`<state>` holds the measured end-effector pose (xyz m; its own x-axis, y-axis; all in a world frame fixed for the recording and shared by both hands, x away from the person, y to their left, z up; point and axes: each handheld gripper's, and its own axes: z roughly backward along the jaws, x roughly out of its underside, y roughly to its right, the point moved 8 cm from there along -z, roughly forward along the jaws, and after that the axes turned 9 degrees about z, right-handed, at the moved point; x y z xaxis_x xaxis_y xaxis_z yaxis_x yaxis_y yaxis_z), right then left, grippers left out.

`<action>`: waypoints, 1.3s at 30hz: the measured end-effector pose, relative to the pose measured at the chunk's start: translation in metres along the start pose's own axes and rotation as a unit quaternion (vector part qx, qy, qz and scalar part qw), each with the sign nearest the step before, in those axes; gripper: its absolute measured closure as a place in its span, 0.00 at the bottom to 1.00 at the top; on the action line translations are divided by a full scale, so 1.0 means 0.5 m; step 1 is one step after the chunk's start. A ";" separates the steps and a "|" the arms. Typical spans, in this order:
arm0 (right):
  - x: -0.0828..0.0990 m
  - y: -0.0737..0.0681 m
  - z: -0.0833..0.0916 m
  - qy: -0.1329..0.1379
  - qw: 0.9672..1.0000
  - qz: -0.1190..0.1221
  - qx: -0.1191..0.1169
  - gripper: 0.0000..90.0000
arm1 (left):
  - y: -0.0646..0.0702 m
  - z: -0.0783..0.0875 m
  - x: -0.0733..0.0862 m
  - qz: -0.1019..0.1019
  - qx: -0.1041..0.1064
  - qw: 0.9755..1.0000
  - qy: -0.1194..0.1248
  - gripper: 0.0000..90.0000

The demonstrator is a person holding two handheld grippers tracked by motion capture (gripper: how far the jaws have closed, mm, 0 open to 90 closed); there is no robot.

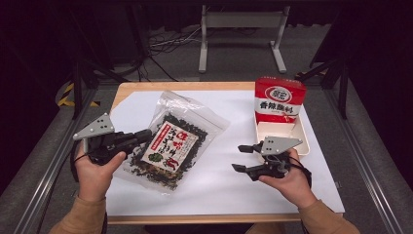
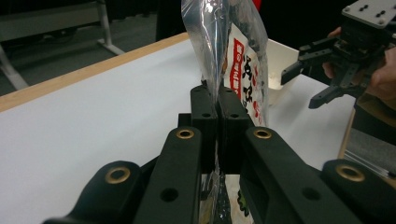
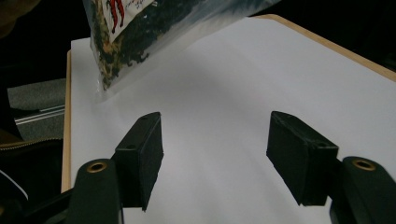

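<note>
A clear plastic bag of dark dried seaweed (image 1: 173, 144) with a red and white label hangs tilted over the left half of the white table sheet (image 1: 229, 187). My left gripper (image 1: 142, 137) is shut on the bag's left edge. In the left gripper view the black pads (image 2: 205, 105) pinch the clear film of the bag (image 2: 233, 42). My right gripper (image 1: 242, 158) is open above the sheet to the right of the bag, with nothing between its jaws. In the right gripper view its jaws (image 3: 215, 140) stand wide apart, and the bag (image 3: 140, 32) hangs farther off, above the sheet.
A red and white packet (image 1: 279, 100) stands upright in a shallow white tray (image 1: 305, 144) at the back right of the table. The wooden table edge (image 1: 195, 86) shows at the back. A grey metal stand (image 1: 241, 19) is on the floor beyond.
</note>
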<state>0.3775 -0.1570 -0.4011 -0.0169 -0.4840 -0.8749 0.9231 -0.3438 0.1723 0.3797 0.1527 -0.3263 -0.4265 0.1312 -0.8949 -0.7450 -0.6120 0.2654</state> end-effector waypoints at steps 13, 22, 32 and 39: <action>-0.053 -0.009 -0.034 0.033 0.999 -0.018 -0.014 0.40 | 0.035 -0.030 -0.009 -0.019 0.024 0.999 0.024 0.97; -0.069 -0.009 -0.059 0.050 0.998 -0.044 -0.021 0.40 | 0.057 -0.051 -0.009 -0.032 0.041 0.998 0.033 0.97; -0.079 -0.002 -0.070 0.075 0.994 -0.078 -0.029 0.41 | 0.069 -0.055 -0.011 -0.035 0.063 0.996 0.050 0.97; -0.086 -0.007 -0.067 0.083 0.991 -0.091 -0.051 0.57 | 0.076 -0.059 -0.010 -0.045 0.072 0.995 0.056 0.97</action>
<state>0.3878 -0.1080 -0.3790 -0.1318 -0.2792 -0.9511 0.9449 -0.3255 -0.0354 0.3687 0.1059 -0.3221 -0.3019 0.0883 -0.9493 -0.8463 -0.4832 0.2242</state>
